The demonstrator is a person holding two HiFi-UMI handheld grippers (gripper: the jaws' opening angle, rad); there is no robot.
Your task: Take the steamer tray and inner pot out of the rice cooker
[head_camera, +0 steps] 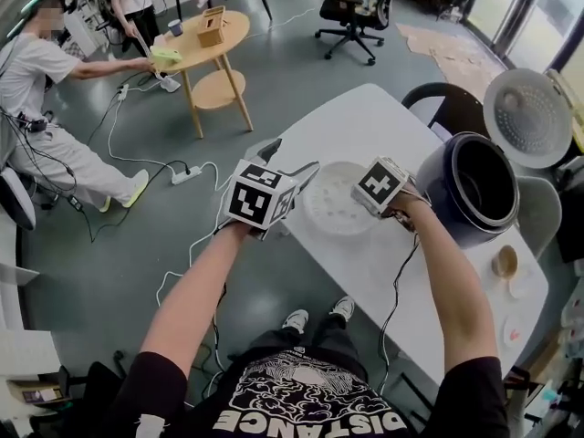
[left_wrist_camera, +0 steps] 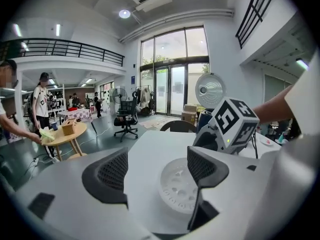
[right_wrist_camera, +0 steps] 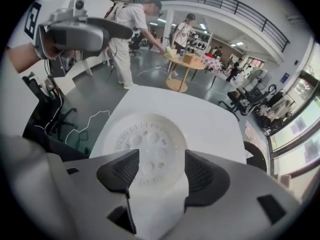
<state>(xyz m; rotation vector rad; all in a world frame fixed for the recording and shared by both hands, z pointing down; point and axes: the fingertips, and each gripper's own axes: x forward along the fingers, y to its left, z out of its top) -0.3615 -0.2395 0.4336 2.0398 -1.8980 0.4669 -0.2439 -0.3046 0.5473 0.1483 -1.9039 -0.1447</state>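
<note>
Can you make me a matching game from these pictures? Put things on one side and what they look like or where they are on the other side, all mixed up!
Things:
1. steamer tray
2. rice cooker
3. round wooden table
4. office chair

Descriptions:
A. black, with wheels
B. dark blue, with its lid standing open
C. lying flat on the white table
D. has a small box on top

Right pairs: 1-C, 2-B, 3-D, 4-A.
</note>
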